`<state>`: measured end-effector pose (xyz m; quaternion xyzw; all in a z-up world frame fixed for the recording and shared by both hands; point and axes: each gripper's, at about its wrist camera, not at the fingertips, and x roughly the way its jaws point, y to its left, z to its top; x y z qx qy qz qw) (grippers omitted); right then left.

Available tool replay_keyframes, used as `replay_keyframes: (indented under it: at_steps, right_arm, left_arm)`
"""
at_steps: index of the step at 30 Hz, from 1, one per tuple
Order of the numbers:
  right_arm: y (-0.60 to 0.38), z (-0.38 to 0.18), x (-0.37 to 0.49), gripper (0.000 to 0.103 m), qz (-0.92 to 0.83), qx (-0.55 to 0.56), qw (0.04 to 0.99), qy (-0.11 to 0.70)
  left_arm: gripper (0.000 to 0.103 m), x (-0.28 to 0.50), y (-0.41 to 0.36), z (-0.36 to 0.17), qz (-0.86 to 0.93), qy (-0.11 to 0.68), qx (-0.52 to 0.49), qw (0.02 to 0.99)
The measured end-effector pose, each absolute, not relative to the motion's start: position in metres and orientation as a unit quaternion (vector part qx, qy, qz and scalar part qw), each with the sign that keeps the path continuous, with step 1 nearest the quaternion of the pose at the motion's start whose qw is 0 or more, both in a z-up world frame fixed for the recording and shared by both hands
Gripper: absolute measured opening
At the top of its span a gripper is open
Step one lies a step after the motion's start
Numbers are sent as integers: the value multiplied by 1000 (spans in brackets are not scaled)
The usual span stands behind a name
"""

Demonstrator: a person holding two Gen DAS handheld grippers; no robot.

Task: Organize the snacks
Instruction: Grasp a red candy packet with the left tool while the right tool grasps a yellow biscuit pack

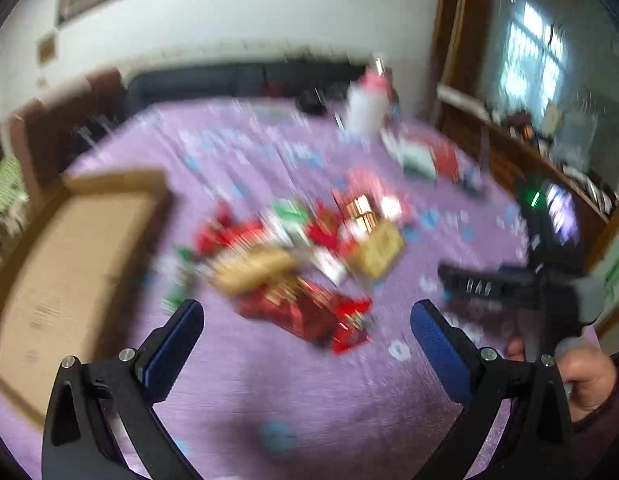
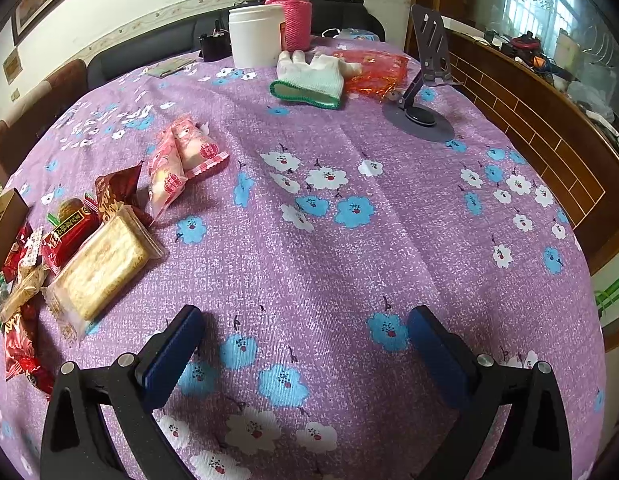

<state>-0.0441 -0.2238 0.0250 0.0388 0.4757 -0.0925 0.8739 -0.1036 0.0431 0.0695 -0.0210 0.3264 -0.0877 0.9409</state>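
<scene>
floral tablecloth (image 2: 329, 240), two pink snack packets (image 2: 181, 160)

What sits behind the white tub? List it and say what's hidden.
Behind the white tub stands a jar in a pink knitted sleeve, partly covered by the tub. Farther back is a dark sofa. The tub hides the jar's lower left side; its contents cannot be made out.

The right tool (image 2: 305, 344) hangs agape over the tablecloth (image 2: 349, 248), snacks (image 2: 101, 264) left.
</scene>
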Motion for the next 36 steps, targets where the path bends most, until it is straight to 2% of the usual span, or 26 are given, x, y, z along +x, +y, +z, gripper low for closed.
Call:
replay_keyframes:
  at_steps: [3,6,8,13,19,21,22,28,29,30,33,36]
  right_arm:
    - [-224,25,-43,102,-96,39,873,476]
    - [-224,25,-41,102,-90,36,871,482]
    - [-226,28,-42,99,-86,42,866,491]
    - [-214,64,-67,97,-39,97,906,410]
    - [-178,58,-34,95,47,134,869,474]
    - [-172,49,-23,84,60,155,852,497]
    - [-168,43,-17,83,66,169,842,508]
    - [-150,36,-3,81,62,183,840,508]
    - [-146,36,-1,78,58,177,841,507]
    - [-141,36,1,65,47,158,846,507]
    - [-140,38,1,45,39,129,852,507]
    - [-155,38,-7,37,45,142,851,504]
  left_arm:
    - [103,-115,64,84,-70,291,-26,954]
    - [103,-100,87,71,-68,380,-52,921]
    - [103,-106,111,64,-96,388,-120,909]
    - [103,-127,140,67,-65,355,-106,927]
    - [103,-138,164,66,-61,336,-122,932]
    - [103,-140,168,63,-72,344,-127,928]
    - [103,-140,168,63,-78,352,-129,924]
    - [103,-148,168,63,-112,367,-147,912]
    - [103,-149,166,64,-114,368,-147,911]
    - [103,-149,164,65,-116,368,-145,911]
    - [103,-150,153,68,-118,366,-133,913]
    - [103,-148,142,69,-123,373,-128,911]
